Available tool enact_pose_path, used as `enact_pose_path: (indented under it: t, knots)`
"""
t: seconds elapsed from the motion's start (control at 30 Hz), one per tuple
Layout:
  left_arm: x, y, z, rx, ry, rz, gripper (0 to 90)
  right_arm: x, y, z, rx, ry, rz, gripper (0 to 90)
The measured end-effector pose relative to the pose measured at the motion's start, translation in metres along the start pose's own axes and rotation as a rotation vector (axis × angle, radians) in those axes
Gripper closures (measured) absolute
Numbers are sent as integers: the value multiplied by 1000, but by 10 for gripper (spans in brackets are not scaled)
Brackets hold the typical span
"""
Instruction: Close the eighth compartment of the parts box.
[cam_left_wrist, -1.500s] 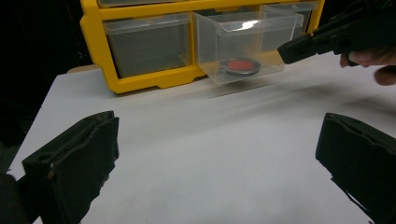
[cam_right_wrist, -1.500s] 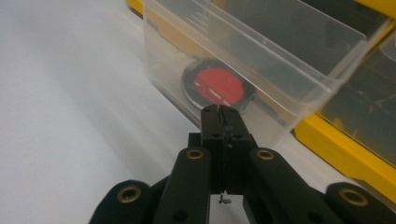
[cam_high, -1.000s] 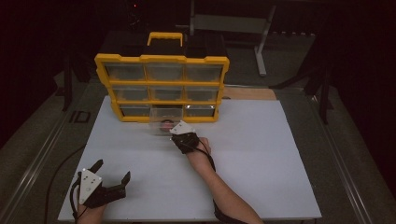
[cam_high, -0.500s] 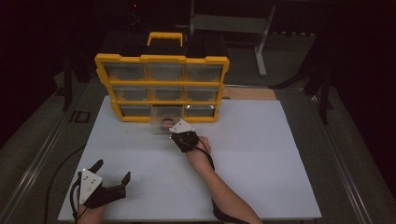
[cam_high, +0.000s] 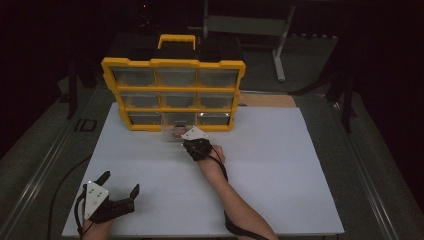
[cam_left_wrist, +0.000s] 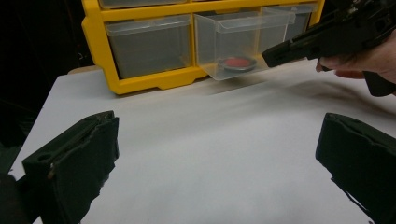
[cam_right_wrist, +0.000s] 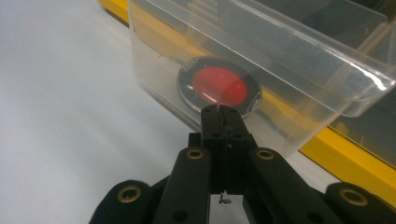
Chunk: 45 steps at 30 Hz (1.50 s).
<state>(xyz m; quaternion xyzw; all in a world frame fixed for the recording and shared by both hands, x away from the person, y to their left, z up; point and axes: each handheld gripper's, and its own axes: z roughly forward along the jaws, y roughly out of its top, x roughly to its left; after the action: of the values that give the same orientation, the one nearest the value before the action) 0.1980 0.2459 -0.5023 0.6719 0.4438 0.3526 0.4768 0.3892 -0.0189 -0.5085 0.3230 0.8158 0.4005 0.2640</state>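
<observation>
A yellow drawer cabinet (cam_high: 172, 95) with clear drawers stands at the back of the white board (cam_high: 280, 165). Its bottom middle drawer (cam_high: 174, 133) (cam_left_wrist: 233, 37) (cam_right_wrist: 280, 51) is pulled out. Inside lies a round disc with a red centre (cam_left_wrist: 236, 63) (cam_right_wrist: 218, 86). My right gripper (cam_high: 184, 141) (cam_left_wrist: 267, 55) (cam_right_wrist: 222, 110) is shut, its tips against the drawer's clear front wall, just in front of the disc. My left gripper (cam_high: 120, 182) (cam_left_wrist: 219, 140) rests open near the board's front left, with nothing between its jaws.
The other drawers of the cabinet are pushed in. A wooden strip (cam_high: 265, 100) lies behind the board to the right of the cabinet. A metal frame (cam_high: 250, 25) stands in the dark behind. White board stretches to the right of my right forearm (cam_high: 235, 200).
My right gripper has edged slightly toward the cabinet, staying at the drawer front. The left gripper has not moved.
</observation>
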Motion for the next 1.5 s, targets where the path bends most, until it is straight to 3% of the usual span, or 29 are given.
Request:
enact_pose_path:
  t: [1.5]
  knots:
    - [2, 0, -2, -7, -5, -17, 0, -13, 9, 20, 19, -49, 38, 900]
